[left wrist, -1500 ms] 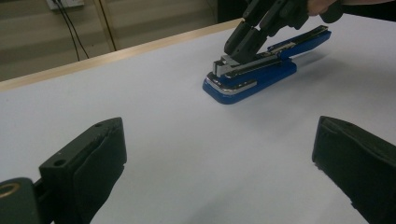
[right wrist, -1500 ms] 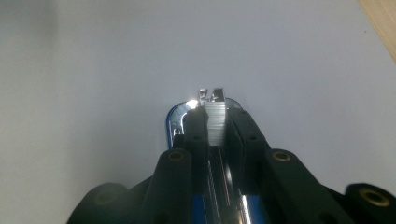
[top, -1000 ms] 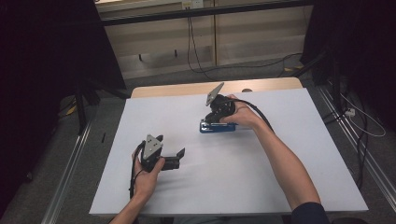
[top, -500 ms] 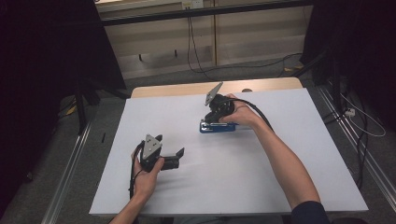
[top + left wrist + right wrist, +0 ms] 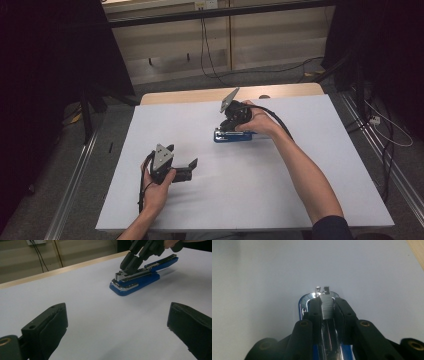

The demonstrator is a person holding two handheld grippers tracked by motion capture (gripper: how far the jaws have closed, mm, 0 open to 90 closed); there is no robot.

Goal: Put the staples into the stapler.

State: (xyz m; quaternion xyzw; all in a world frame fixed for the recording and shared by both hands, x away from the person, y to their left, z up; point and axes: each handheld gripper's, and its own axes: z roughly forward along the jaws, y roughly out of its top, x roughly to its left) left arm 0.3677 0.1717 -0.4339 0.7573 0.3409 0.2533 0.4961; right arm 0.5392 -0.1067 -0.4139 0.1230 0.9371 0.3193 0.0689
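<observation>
The blue stapler (image 5: 234,136) lies flat on the white table cover (image 5: 300,190), right of centre toward the far edge, its metal front end pointing left. Its blue top cover is raised at an angle, exposing the silver staple magazine (image 5: 326,306). The right gripper (image 5: 231,125) comes down on the stapler from above, and its two black jaws are closed against either side of the magazine, a strip of staples visible between the pads (image 5: 315,312). The left gripper (image 5: 192,165) rests near the front left of the cover, well apart from the stapler, its jaws spread wide with nothing between them.
</observation>
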